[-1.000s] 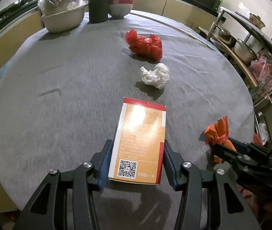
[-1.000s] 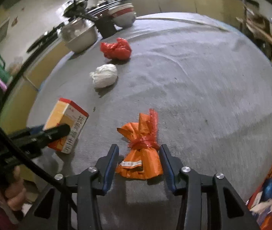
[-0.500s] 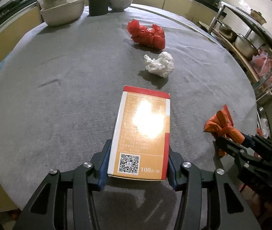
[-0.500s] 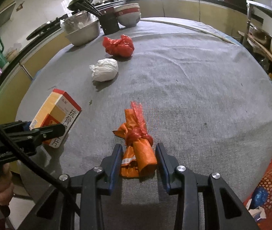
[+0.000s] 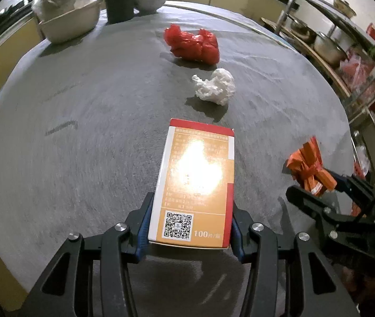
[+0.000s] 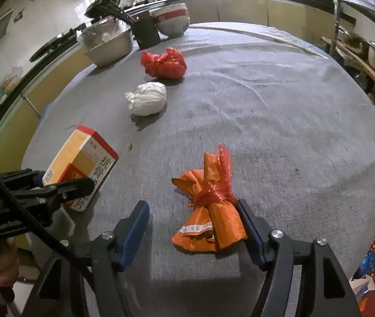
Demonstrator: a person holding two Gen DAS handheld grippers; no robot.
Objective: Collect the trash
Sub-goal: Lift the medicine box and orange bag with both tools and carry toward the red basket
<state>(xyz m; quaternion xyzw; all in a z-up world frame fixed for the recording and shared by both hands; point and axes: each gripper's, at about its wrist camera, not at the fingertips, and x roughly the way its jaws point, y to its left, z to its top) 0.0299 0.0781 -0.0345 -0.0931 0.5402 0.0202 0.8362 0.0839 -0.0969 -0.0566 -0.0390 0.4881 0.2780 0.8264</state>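
Left gripper (image 5: 188, 227) jaws clamp the orange cardboard box (image 5: 196, 182); right gripper (image 6: 195, 231) jaws gape around the knotted orange plastic wrapper (image 6: 210, 208), which may slip aside.

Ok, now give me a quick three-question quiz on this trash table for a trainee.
1. True or false: the left gripper is clamped on the orange box.
2. Which item lies nearest that box? A) red bag B) white wad C) metal bowl
3. Fill in: the right gripper is ___ around the orange bundle.

Key: 1 true; 2 B; 3 open, only one finger touches the bundle.
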